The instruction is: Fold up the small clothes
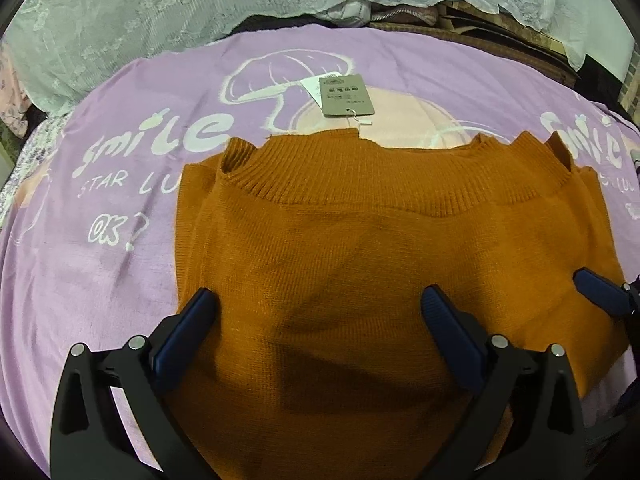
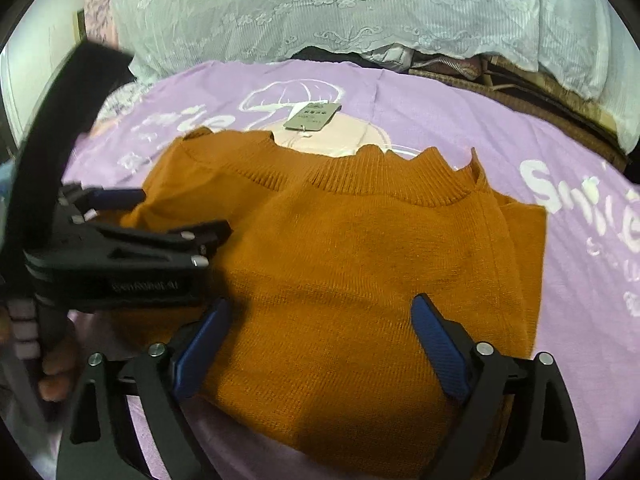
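- A rust-orange knitted sweater [image 1: 360, 248] is seen laid flat and folded on a lilac printed blanket [image 1: 120, 208] covering the bed.
- A grey cardboard hang tag [image 1: 346, 95] is seen on the blanket just beyond the ribbed neckline.
- The left gripper [image 1: 320, 308] is held over the sweater, its jaws spread wide, nothing pinched.
- The right gripper [image 2: 320, 316] is likewise held with jaws spread above the knit.
- A white lace cover [image 2: 320, 12] is seen behind.

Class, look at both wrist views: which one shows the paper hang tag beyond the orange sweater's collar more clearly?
The left wrist view. There the hang tag is larger and sharper, with printed lines visible, lying on the purple blanket beyond the orange sweater. In the right wrist view the tag is smaller and its print blurred.
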